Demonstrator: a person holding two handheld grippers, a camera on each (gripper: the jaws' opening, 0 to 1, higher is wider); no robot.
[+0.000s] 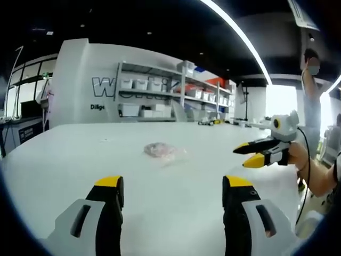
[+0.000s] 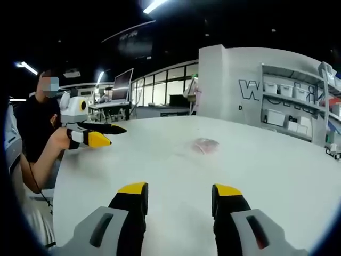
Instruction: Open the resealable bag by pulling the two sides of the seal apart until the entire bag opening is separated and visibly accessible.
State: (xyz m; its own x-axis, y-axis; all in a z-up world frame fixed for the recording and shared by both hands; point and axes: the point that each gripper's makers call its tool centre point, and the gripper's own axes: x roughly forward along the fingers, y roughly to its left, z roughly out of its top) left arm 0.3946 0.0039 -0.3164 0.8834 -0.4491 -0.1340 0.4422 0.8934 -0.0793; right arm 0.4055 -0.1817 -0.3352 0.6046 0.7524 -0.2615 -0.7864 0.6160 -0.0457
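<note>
Left gripper view: the left gripper (image 1: 173, 186) hovers over a white table (image 1: 80, 160), its yellow-tipped jaws spread wide and empty.
Bag: the clear resealable bag (image 1: 162, 151), something pinkish inside, lies flat on the table, well ahead of the jaws and untouched.
Other tool: the right gripper (image 1: 256, 153) enters from the right, held in a person's hand (image 1: 301, 154), jaws narrowly parted.
Backdrop: shelving (image 1: 170, 90) with white bins.

Right gripper view: the right gripper (image 2: 178, 194) has jaws wide, holding nothing.
Bag: the resealable bag (image 2: 206, 145) rests mid-table, well beyond the tips.
Other tool: the left gripper (image 2: 109, 134) at the table's left edge, jaws apart.
</note>
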